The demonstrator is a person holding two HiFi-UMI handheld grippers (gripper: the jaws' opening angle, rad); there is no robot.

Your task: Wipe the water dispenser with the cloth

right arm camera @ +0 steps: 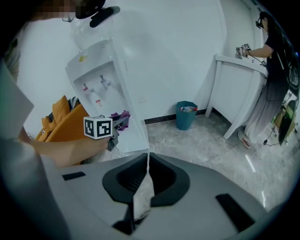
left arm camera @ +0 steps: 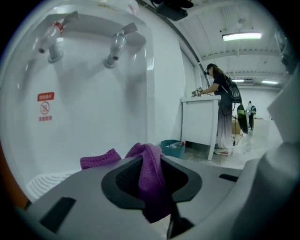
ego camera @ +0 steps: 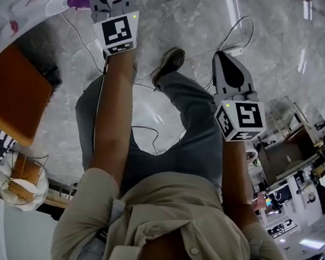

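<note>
Cloth [left arm camera: 151, 180] clamped in left gripper [left arm camera: 151, 160], water dispenser [left arm camera: 93, 117] ahead, teal bin [left arm camera: 171, 148] beyond

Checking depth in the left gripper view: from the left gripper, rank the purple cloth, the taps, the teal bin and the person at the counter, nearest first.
1. Purple cloth, gripped by the left gripper.
2. Taps, upper left on the dispenser.
3. Teal bin, low at centre.
4. Person, right, behind the white counter.
</note>
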